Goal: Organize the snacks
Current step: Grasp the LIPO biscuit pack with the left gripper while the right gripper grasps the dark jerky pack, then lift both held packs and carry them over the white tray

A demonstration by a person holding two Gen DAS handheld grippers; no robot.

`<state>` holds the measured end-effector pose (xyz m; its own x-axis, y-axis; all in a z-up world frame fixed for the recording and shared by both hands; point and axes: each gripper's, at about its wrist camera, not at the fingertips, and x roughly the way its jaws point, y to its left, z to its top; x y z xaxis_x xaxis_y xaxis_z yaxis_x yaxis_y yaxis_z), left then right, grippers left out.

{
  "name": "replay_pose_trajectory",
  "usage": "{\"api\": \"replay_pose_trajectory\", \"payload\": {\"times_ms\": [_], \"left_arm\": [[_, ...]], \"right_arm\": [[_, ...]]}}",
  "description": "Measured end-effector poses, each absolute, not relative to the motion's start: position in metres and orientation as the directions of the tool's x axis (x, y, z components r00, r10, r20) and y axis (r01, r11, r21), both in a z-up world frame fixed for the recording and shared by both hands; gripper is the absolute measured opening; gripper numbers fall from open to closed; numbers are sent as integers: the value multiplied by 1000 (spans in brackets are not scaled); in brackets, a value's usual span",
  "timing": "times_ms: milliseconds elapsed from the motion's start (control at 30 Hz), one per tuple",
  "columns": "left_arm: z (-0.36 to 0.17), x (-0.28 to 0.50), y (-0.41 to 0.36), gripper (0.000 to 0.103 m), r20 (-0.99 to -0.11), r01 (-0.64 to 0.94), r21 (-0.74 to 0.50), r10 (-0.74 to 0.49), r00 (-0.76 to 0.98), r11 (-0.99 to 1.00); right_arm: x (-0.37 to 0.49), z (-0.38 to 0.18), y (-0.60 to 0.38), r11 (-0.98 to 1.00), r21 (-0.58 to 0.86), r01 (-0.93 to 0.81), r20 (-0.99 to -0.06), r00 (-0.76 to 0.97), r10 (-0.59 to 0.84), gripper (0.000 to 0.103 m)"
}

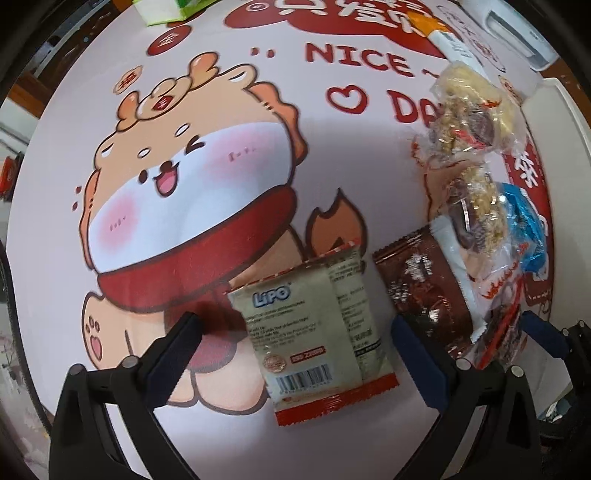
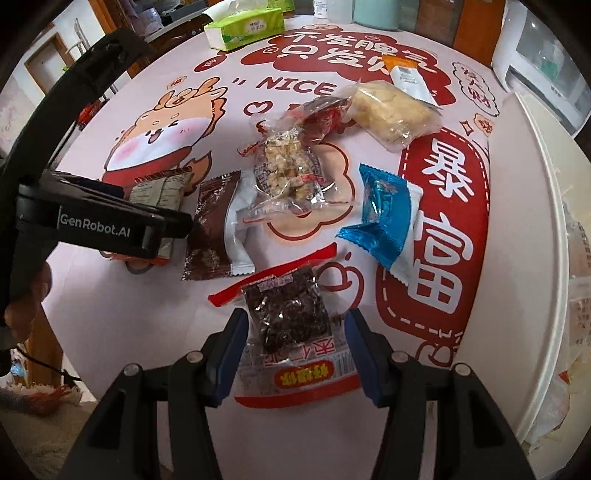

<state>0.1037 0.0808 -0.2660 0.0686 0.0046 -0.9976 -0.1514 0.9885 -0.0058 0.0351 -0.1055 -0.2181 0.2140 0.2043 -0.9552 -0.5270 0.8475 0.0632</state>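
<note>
Snacks (image 2: 284,177) mid-table; bare tablecloth (image 1: 258,66) beyond LiPO packet (image 1: 314,317)

a pink tablecloth (image 2: 155,295) covers the table, printed with a cartoon dragon-like animal (image 1: 192,206) in a red scarf, the words "nice" and a red heart, and large red panels with white chinese characters (image 2: 439,221). at the far edge lies a green tissue pack (image 2: 243,27) with a tissue sticking out. behind it stand a few containers, too cut off to identify. at the far right corner sits a white appliance (image 2: 535,70) with a clear front.
</note>
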Motion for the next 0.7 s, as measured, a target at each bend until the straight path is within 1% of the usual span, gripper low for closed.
{"api": "replay_pose_trajectory", "payload": {"times_ms": [33,100,133,200,233,267,333,533,700], "left_arm": [[-264,105,81,97,-997,-160,-5,8,77,987],[-263,104,82,95,-997,-165,-5,8,79,986],[-262,101,86,92,-997,-171,-5,9,79,985],[-258,92,90,80,-996,-170,-6,9,87,985],[-254,91,87,63,-995,-156,-6,10,101,988],[-249,89,83,52,-994,-139,-1,15,112,990],[-247,89,78,46,-993,-110,9,22,114,994],[-239,85,70,44,-993,-83,16,25,114,996],[-205,78,60,44,-981,-52,42,51,186,998]], "right_arm": [[35,-219,-103,844,55,-533,-956,217,199,55],[35,-219,-102,841,47,-538,-956,221,194,50],[34,-220,-102,840,45,-541,-956,221,194,49],[33,-219,-101,838,47,-543,-953,226,200,46],[32,-219,-101,837,42,-546,-952,232,199,45],[31,-218,-100,835,34,-549,-951,238,196,44],[27,-218,-97,829,23,-559,-950,245,191,43],[13,-213,-93,812,21,-583,-945,255,207,42],[7,-194,-98,823,45,-567,-927,282,245,42]]}}
